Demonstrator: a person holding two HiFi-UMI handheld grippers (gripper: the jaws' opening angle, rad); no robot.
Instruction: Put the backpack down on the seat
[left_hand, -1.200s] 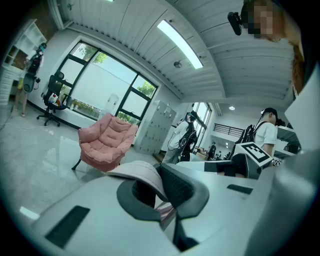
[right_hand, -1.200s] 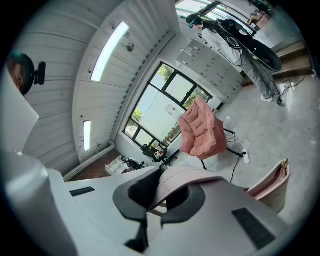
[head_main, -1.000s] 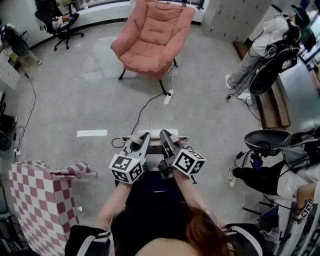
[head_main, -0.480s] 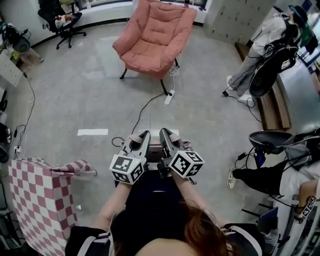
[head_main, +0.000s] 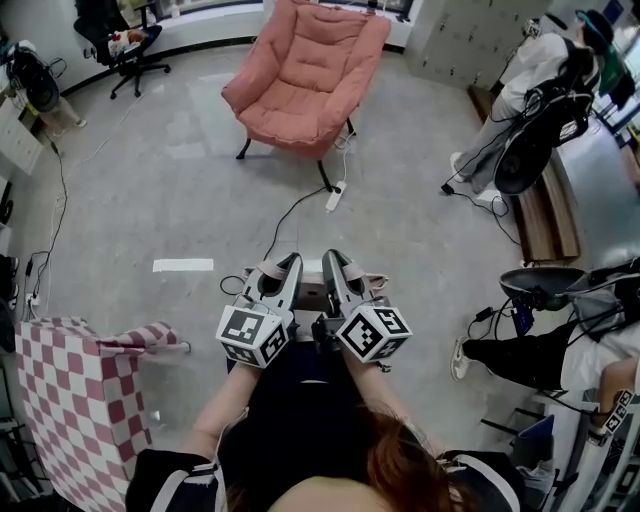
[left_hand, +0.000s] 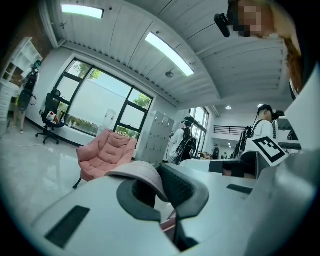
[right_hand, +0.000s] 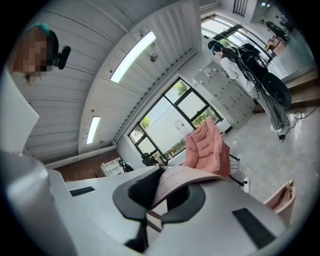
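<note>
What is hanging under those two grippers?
The backpack, with a pink strap shut in the jaws of the left gripper and of the right gripper. Grippers and arms cover most of its body.

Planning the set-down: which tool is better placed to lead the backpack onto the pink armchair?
Left, but barely. The left tool and right tool are each shut on a pink strap of the backpack, side by side. The armchair stands straight ahead, its seat slightly nearer the left tool's line.
</note>
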